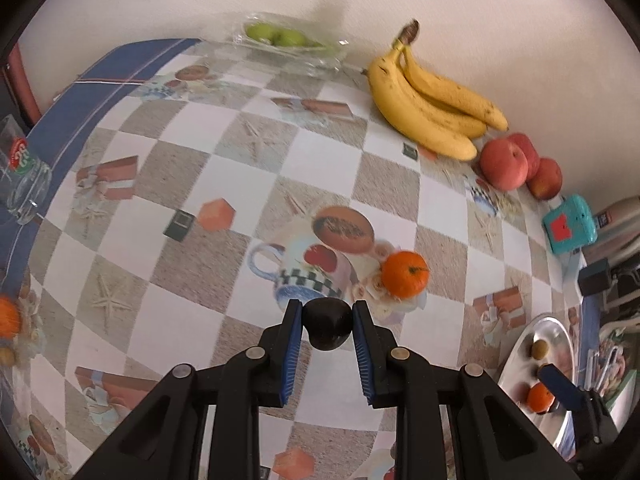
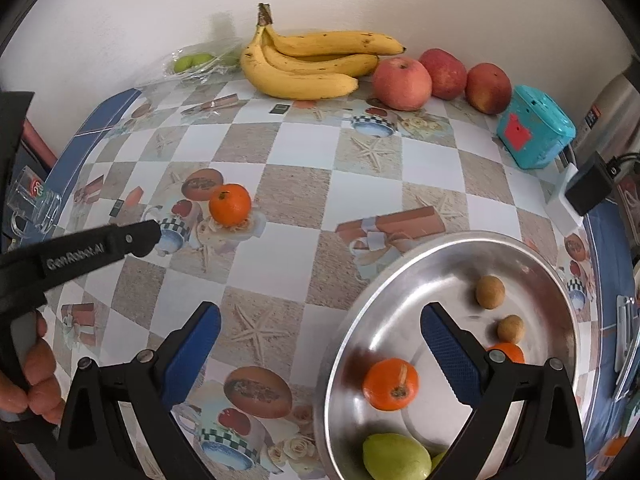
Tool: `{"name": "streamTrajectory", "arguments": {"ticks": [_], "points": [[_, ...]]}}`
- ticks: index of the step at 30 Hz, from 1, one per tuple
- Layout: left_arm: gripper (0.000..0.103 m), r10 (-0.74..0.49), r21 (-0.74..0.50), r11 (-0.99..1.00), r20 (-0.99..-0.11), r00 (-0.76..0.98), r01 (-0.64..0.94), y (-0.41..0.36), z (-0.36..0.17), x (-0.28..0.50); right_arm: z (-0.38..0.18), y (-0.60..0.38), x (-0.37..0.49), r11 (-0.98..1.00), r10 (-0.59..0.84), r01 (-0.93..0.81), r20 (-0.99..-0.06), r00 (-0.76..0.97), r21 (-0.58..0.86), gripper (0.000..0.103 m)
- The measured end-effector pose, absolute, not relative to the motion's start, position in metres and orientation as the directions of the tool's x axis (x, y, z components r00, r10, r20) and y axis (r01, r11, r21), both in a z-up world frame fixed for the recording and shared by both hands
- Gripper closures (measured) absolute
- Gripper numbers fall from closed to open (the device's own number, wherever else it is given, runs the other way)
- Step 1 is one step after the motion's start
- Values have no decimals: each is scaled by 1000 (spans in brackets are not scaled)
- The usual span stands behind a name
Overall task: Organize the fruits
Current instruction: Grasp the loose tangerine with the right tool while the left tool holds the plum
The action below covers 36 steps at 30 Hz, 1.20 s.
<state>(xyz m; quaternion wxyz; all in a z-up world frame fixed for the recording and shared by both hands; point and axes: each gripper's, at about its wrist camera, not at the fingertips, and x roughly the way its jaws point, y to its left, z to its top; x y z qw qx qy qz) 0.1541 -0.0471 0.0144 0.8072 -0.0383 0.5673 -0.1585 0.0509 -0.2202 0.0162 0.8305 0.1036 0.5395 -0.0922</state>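
Observation:
My left gripper (image 1: 328, 316) is shut on a small dark plum-like fruit (image 1: 327, 326), held above the patterned tablecloth. An orange (image 1: 404, 274) lies just ahead to its right; it also shows in the right wrist view (image 2: 230, 205). My right gripper (image 2: 320, 328) is open and empty, its right finger over the silver bowl (image 2: 400, 276). The bowl holds an orange (image 2: 390, 383), a second orange (image 2: 506, 352), two small brown fruits (image 2: 490, 291), and a green pear (image 2: 396, 458). The left gripper's finger (image 2: 132, 238) shows at the left.
Bananas (image 2: 308, 64), red apples (image 2: 402, 83) and a bag of green fruit (image 2: 196, 62) line the back wall. A teal box (image 2: 534, 126) and black adapter (image 2: 590, 190) stand at right. A glass mug (image 1: 22, 172) sits near the left table edge.

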Motion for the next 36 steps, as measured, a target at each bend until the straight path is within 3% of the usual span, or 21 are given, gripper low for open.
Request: {"name": "streamTrajectory", "arguments": {"ticks": [17, 36], "points": [[76, -317, -299, 948, -881, 352, 104, -1, 22, 173, 6, -181, 101, 984, 19, 152, -907, 422, 92, 3], [76, -322, -320, 945, -890, 323, 61, 8, 6, 180, -21, -196, 139, 980, 21, 174, -928, 372, 92, 3]]}}
